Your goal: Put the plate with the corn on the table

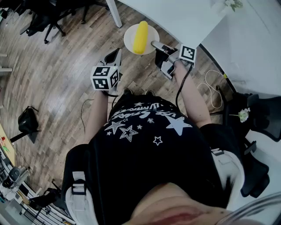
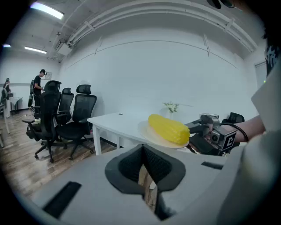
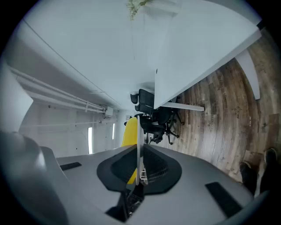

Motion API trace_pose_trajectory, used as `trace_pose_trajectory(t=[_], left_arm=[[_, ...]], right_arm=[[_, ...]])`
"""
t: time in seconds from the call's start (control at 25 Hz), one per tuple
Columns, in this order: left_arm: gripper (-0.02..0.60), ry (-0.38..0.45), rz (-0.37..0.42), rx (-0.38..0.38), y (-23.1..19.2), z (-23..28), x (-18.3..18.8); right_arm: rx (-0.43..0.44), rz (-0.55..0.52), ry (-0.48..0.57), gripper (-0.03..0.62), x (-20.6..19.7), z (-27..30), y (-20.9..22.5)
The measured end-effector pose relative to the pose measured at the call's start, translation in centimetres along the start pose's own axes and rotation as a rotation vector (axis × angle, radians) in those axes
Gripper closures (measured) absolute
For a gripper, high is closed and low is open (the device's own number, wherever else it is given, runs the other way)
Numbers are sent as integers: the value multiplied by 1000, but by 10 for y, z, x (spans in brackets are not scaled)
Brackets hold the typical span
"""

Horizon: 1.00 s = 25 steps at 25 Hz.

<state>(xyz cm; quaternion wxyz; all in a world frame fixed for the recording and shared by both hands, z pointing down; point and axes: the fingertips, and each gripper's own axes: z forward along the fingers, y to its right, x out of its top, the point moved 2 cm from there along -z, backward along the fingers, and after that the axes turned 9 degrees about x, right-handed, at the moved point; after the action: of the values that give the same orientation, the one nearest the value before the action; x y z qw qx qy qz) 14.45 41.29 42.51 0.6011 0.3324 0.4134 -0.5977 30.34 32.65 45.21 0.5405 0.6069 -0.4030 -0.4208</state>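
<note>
A white plate (image 1: 130, 38) carrying a yellow corn cob (image 1: 140, 37) hangs level in the air at the near edge of the white table (image 1: 184, 17). My right gripper (image 1: 154, 44) is shut on the plate's rim from the right. In the right gripper view the plate (image 3: 138, 132) runs edge-on between the jaws of the right gripper (image 3: 139, 173), with the corn (image 3: 129, 132) behind it. My left gripper (image 1: 117, 53) hangs lower left of the plate, shut and holding nothing. From the left gripper (image 2: 147, 176) the plate (image 2: 151, 136) and the corn (image 2: 169, 128) show ahead.
The table leg (image 1: 113, 13) stands just left of the plate over the wooden floor. Black office chairs (image 1: 44, 17) are far left, also the office chairs (image 2: 74, 118). Cables (image 1: 213, 92) lie at the right, a black bag (image 1: 27, 121) at the left. A small flower vase (image 2: 171, 107) stands on the table.
</note>
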Motion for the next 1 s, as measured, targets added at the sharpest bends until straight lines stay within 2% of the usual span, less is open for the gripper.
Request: trace_pose_trajectory(t=[0.24, 0.52, 1.0], left_arm=[[577, -5, -3, 3, 0, 4, -3], [577, -10, 12, 5, 9, 0, -7], [577, -18, -5, 71, 31, -15, -24]], right_arm=[[-10, -26, -5, 565, 0, -3, 1], [3, -5, -10, 563, -5, -12, 2], [12, 3, -77, 560, -5, -28, 4]])
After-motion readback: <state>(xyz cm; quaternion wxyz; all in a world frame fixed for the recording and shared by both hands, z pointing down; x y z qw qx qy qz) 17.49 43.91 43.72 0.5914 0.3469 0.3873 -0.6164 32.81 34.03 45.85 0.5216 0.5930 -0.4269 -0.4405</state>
